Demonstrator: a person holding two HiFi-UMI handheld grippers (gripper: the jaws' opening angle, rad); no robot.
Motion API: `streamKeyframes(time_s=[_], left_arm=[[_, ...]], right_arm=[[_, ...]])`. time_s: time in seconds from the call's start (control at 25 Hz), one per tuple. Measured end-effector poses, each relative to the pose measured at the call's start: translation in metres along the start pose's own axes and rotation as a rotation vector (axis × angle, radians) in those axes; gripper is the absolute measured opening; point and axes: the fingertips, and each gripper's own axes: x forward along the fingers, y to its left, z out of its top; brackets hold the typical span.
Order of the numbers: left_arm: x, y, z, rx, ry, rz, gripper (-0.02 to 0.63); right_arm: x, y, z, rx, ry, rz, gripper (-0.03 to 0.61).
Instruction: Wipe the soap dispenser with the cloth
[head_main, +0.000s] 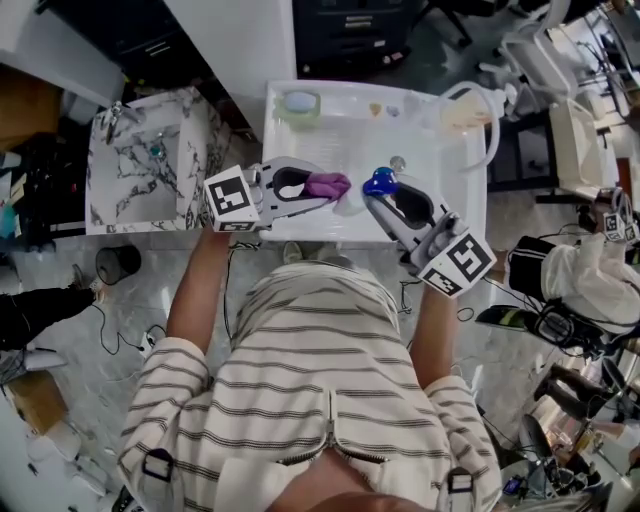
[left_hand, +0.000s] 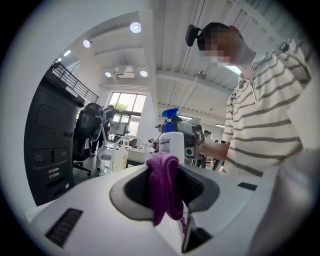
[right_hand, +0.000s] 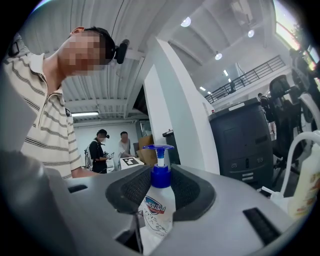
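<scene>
Purple cloth (left_hand: 162, 185) is pinched between the closed jaws of the left gripper (head_main: 318, 190) and hangs from them in a limp fold. The soap dispenser (right_hand: 157, 210) stands upright in the right gripper (right_hand: 160, 187), whose pads are closed on its neck and shoulder. Its long axis runs up and down, with the blue pump (right_hand: 159, 165) on top. Both are held above the near edge of the white basin (head_main: 330, 130), the cloth just beside the bottle's white body; whether they touch I cannot tell. The bottle's label carries a blue and red oval badge with white lettering and fine print below, all too small to read. At the far left corner of the basin sits a green soap dish (head_main: 298, 105), and at its far right corner a curved white tap (head_main: 490, 120). Left of the basin stands a marbled sink unit (head_main: 130, 190), on a pale veined floor (head_main: 110, 300). The person at the basin's near side wears a striped shirt (head_main: 320, 380). Round lamps (left_hand: 135, 27) dot the high white ceiling, a dark cabinet (right_hand: 242, 140) stands beyond the basin, and two people (right_hand: 102, 150) stand further off.
</scene>
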Motion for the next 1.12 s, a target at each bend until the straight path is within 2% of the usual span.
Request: streamKeyframes(time_s=[0.36,0.64,0.8,1.0,1.12], left_arm=[[0.001,0.003,0.025,0.032,-0.071,0.127,0.126],[0.006,0.012,0.021,0.062,-0.063,0.314,0.129],[0.008,0.017,0.019,0.051,-0.080,0.427,0.130],[0.009,0.022,0.017,0.075,-0.068,0.496,0.132],[0.006,0.028,0.013,0.052,-0.050,0.541,0.132]], right_arm=[[0.000,-0.009,-0.005,-0.021,0.009,-0.088,0.130],[0.001,-0.027,-0.013,0.028,0.028,-0.224,0.131],[0.000,-0.036,-0.013,0.045,0.008,-0.307,0.130],[-0.001,-0.049,-0.015,0.076,-0.013,-0.387,0.130],[-0.004,-0.059,-0.017,0.085,-0.017,-0.429,0.130]])
